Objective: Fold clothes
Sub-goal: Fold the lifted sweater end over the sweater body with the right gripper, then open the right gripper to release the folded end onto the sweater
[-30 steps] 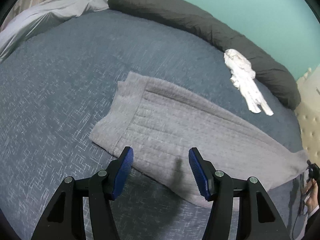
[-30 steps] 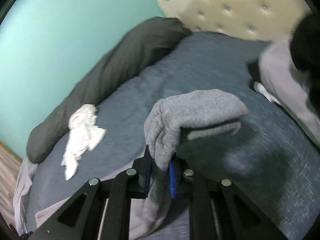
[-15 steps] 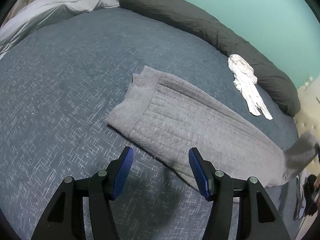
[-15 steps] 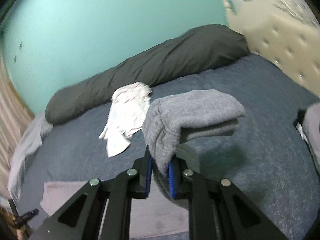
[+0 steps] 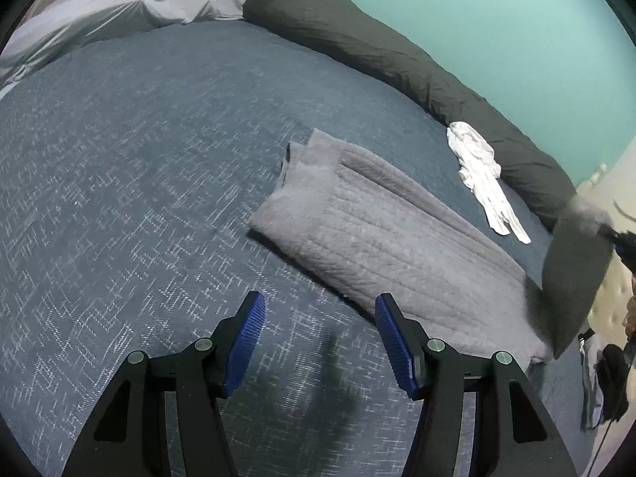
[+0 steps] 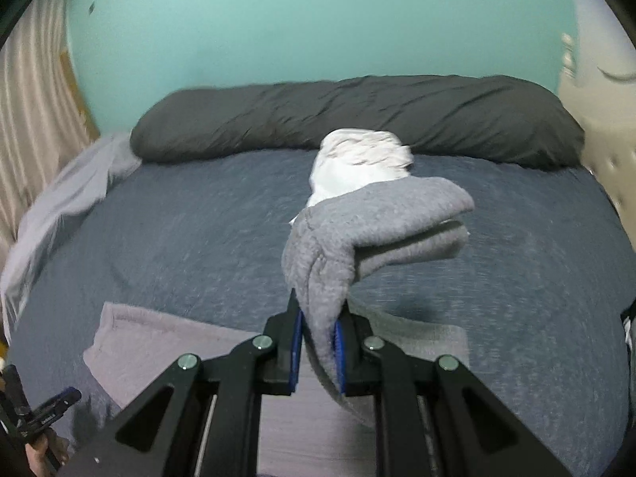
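A long grey knitted garment (image 5: 381,234) lies flat on the blue bedspread (image 5: 139,167). Its right end (image 5: 576,266) is lifted off the bed. My right gripper (image 6: 318,338) is shut on that lifted end (image 6: 357,230), which folds over above the fingers; the rest of the garment (image 6: 167,342) lies below. My left gripper (image 5: 318,334) is open with nothing between its blue pads, hovering just short of the garment's near edge. A crumpled white garment (image 5: 481,175) lies by the dark bolster, partly hidden behind the held fabric in the right wrist view (image 6: 361,159).
A long dark grey bolster pillow (image 5: 397,63) runs along the teal wall. A light grey sheet (image 5: 99,12) is bunched at the far left corner. A tufted cream headboard (image 6: 608,151) stands at the right. A hand (image 6: 39,449) shows at the lower left.
My right gripper has lifted the garment's end and swung it left toward the bed's middle. My left gripper has pulled back from over the garment's near edge.
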`<action>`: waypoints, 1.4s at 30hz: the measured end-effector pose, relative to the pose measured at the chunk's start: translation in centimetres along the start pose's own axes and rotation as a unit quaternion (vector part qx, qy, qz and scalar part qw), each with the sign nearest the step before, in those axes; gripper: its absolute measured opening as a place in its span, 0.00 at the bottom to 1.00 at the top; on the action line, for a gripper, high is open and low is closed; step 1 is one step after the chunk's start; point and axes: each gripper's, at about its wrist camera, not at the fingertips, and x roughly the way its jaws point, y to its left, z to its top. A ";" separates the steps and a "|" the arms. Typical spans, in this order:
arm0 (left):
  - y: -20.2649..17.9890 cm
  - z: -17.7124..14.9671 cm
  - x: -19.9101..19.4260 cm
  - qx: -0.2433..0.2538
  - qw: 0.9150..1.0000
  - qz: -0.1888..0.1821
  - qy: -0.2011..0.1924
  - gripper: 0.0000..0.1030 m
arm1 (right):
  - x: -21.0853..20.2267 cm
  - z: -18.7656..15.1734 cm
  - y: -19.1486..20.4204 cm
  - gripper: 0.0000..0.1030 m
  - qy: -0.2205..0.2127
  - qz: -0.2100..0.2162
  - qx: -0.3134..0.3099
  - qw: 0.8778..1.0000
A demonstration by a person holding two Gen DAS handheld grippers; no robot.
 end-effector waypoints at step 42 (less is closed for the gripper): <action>4.0 1.4 -1.1 -0.050 0.998 -0.034 -0.008 0.60 | 12.1 -10.1 31.1 0.19 0.105 0.110 -0.198 0.968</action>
